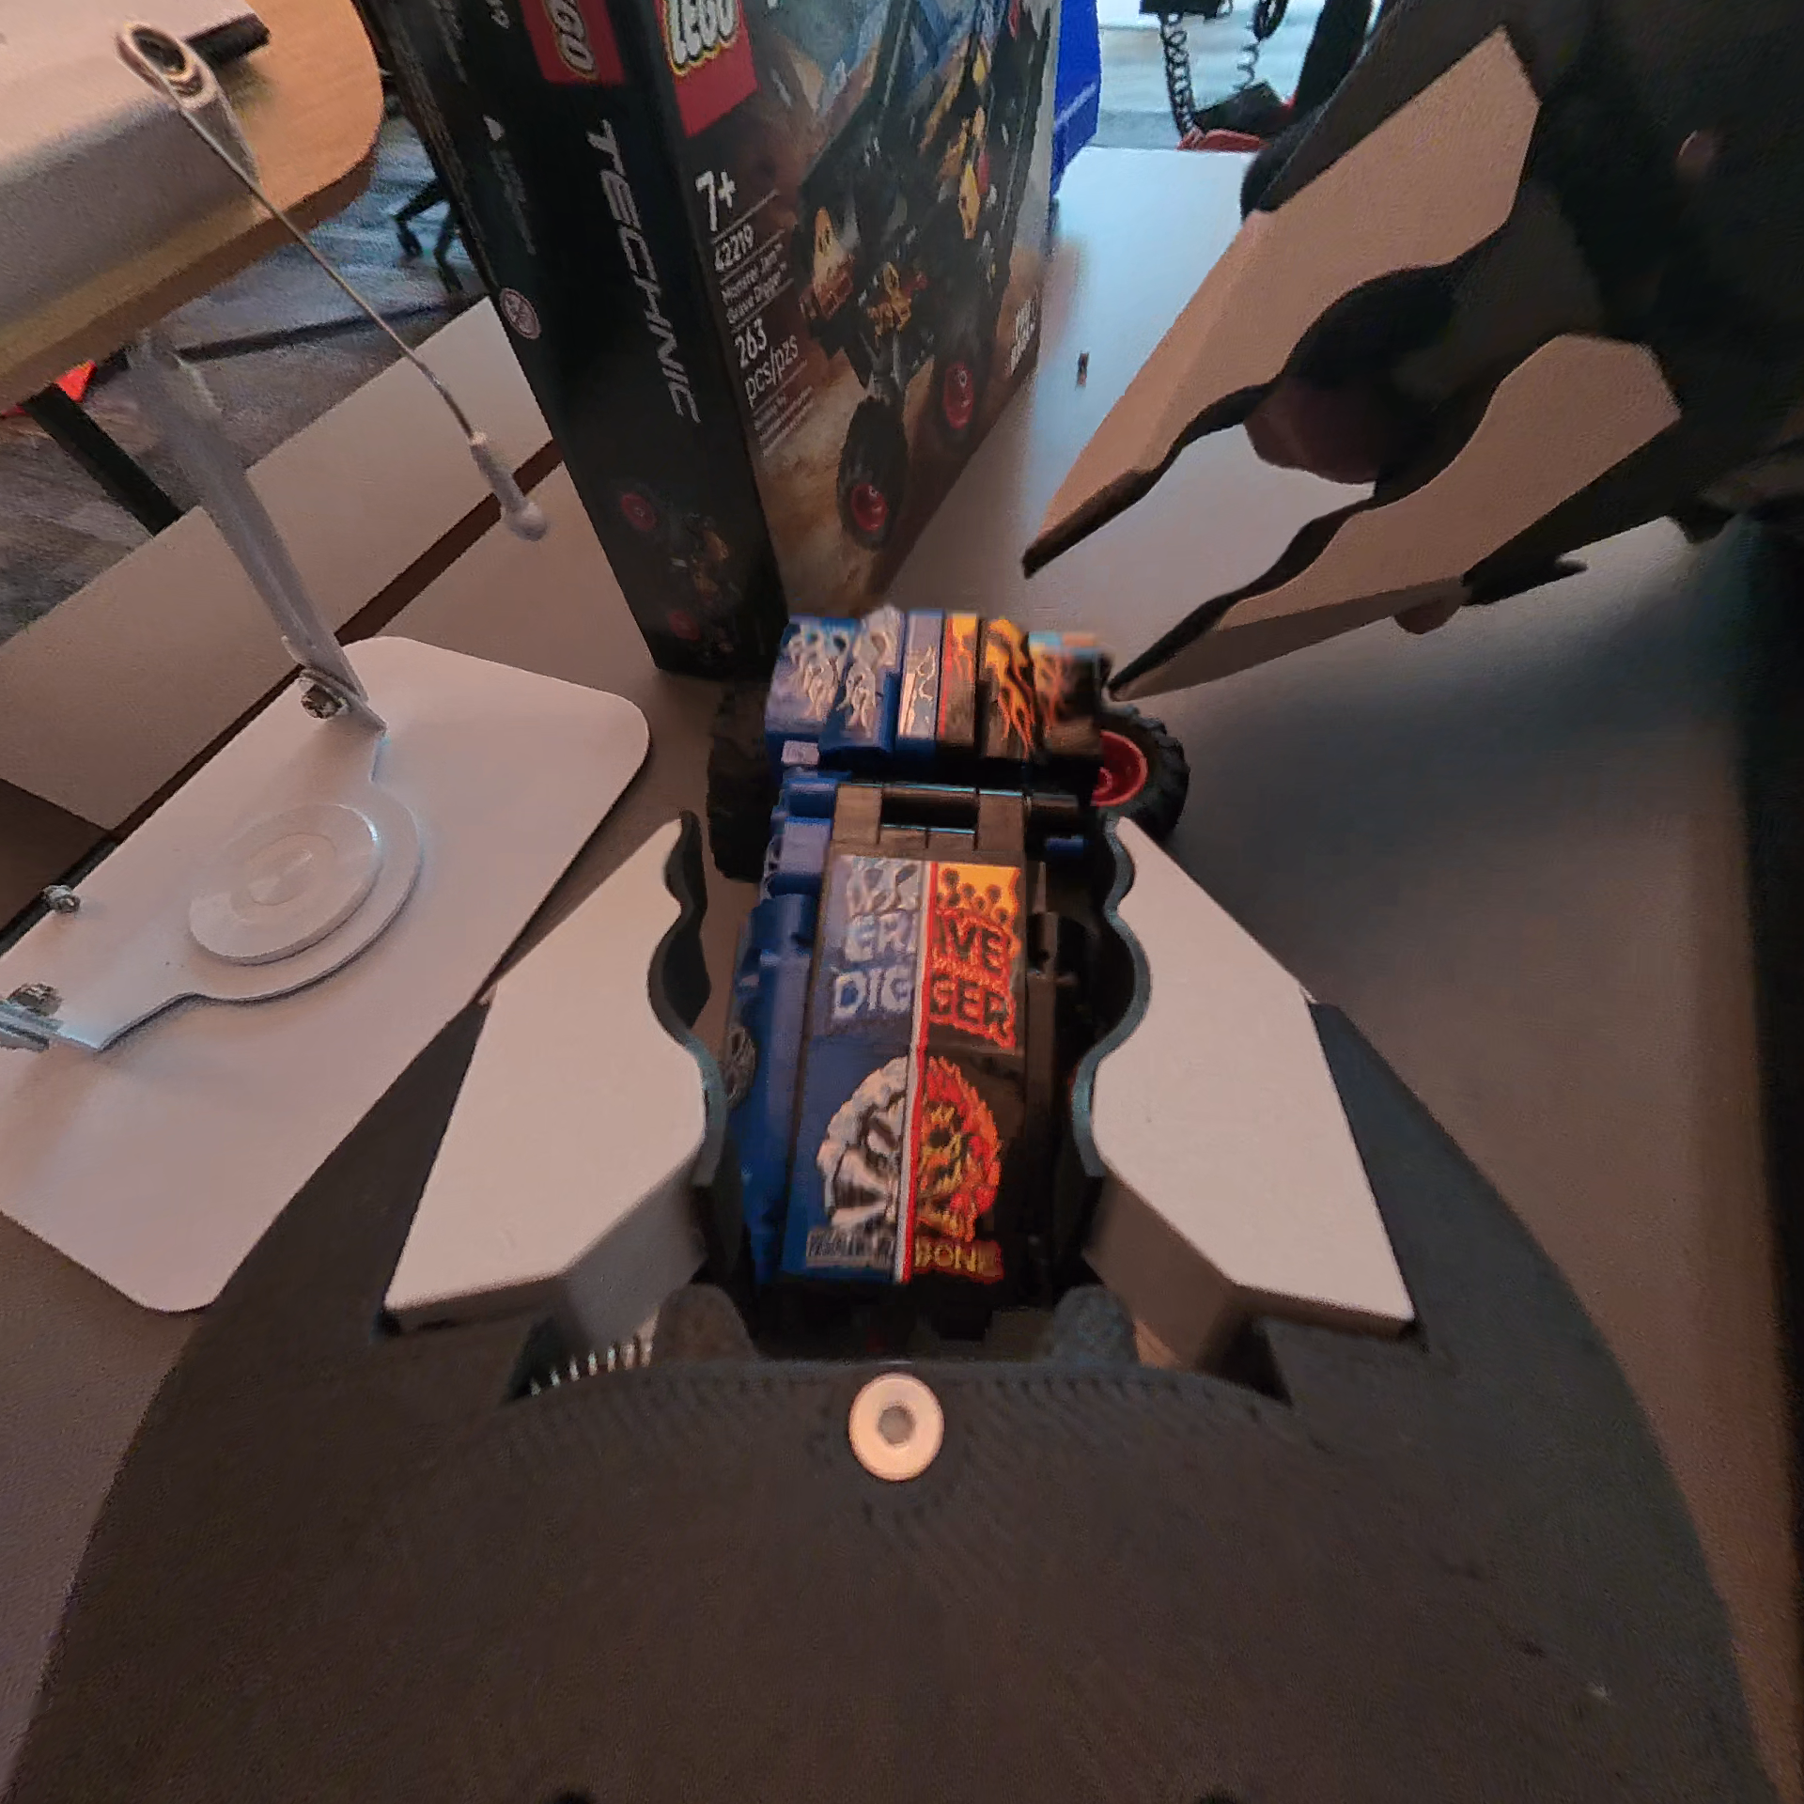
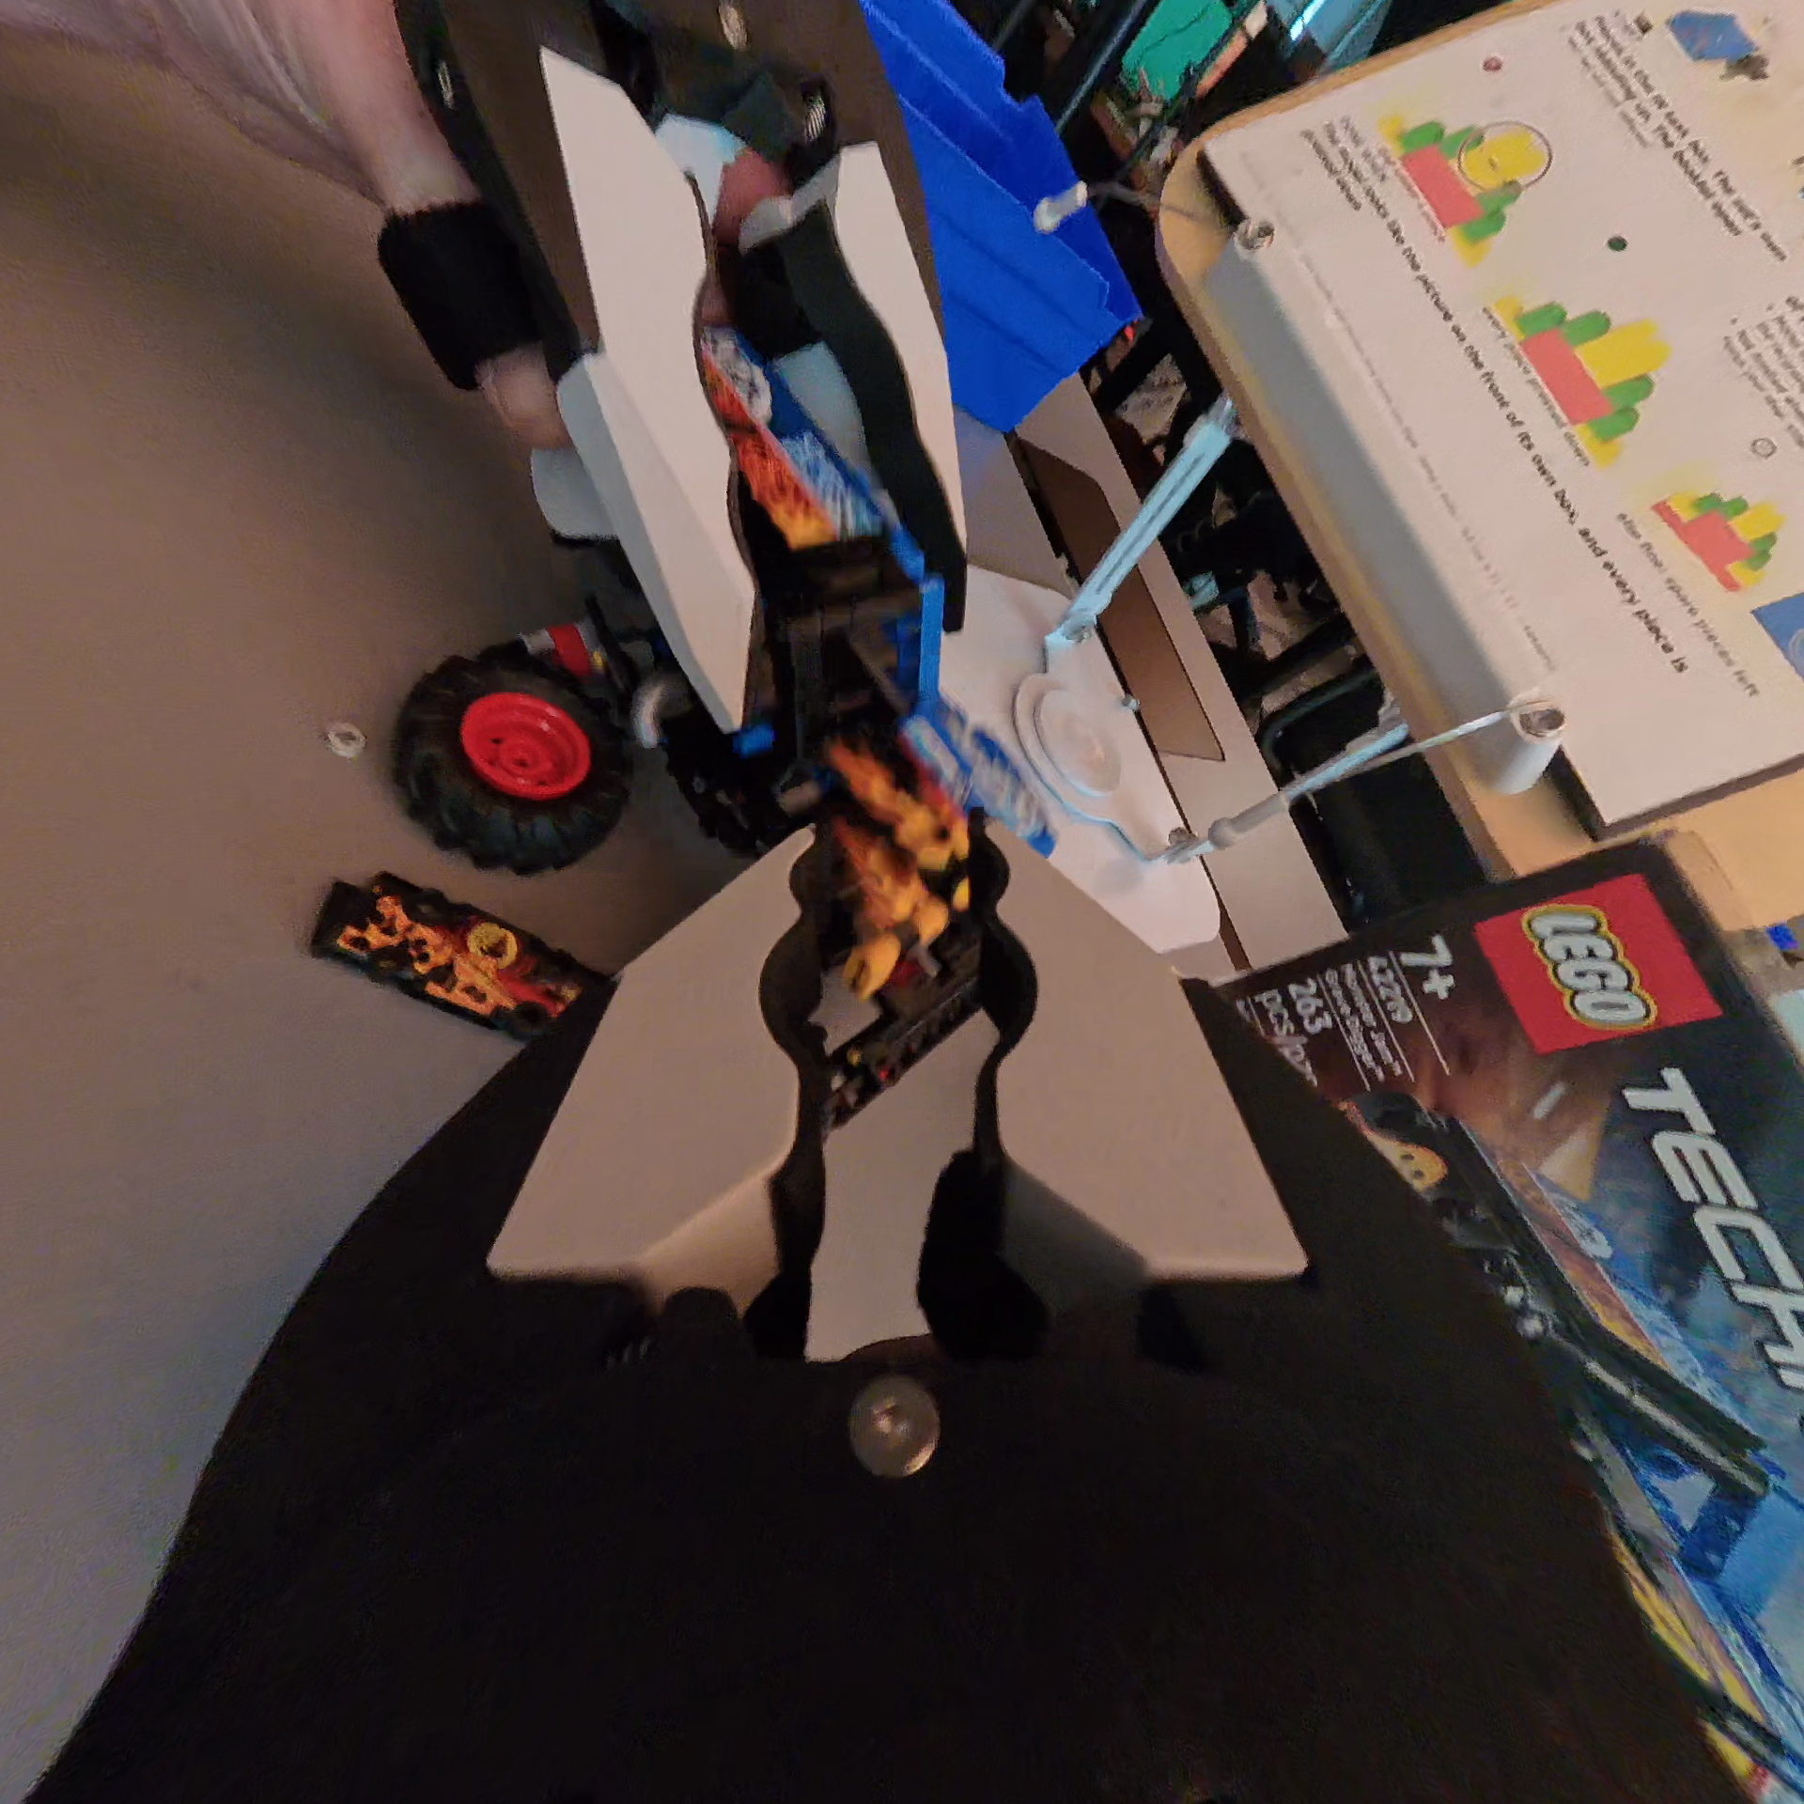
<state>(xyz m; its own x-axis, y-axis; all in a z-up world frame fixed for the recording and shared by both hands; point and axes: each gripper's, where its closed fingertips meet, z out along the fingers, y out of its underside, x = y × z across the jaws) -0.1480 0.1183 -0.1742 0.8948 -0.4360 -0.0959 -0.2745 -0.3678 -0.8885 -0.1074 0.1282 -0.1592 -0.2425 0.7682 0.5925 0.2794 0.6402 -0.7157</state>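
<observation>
The left gripper (image 1: 898, 986) lay low and level, its two white fingers (image 1: 576, 1054) closed against both flanks of a toy truck (image 1: 908, 1064), jaws held fairly wide by the body between them. The right gripper (image 2: 893, 937) came in from the truck's far end, tips angled down, jaws narrowed about the flame-printed front piece; whether the pads actually pressed it was unclear through blur. A person's hand (image 2: 508, 381) in a black fingerless glove wrapped the left gripper's body, bare fingertips showing past the cuff in the right wrist view.
</observation>
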